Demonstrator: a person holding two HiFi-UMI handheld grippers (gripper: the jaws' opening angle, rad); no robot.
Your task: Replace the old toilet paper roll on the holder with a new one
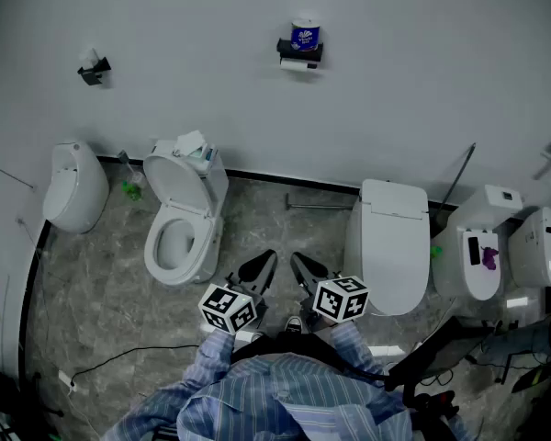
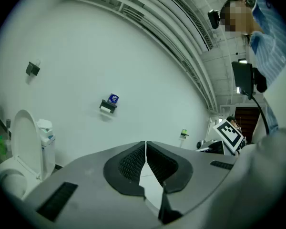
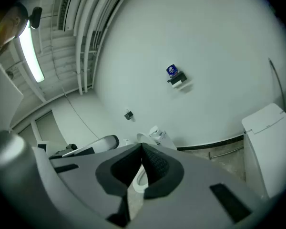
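A black wall holder (image 1: pixel 299 55) hangs high on the white wall with a white roll (image 1: pixel 297 63) under it and a blue-wrapped new roll (image 1: pixel 305 37) standing on top. The same holder (image 2: pixel 107 107) and blue-wrapped roll (image 2: pixel 113 98) show small in the left gripper view, and the holder (image 3: pixel 177 79) with the wrapped roll (image 3: pixel 171 70) shows far off in the right gripper view. My left gripper (image 1: pixel 260 267) and right gripper (image 1: pixel 302 266) sit side by side close to my body, far below the holder. Both are shut and empty.
A toilet with raised lid (image 1: pixel 182 217) stands left of the grippers, a closed toilet (image 1: pixel 390 244) right of them. More fixtures (image 1: pixel 73 187) (image 1: pixel 505 246) line the wall. A second small holder (image 1: pixel 94 68) is mounted at upper left. A cable (image 1: pixel 119 356) trails over the stone floor.
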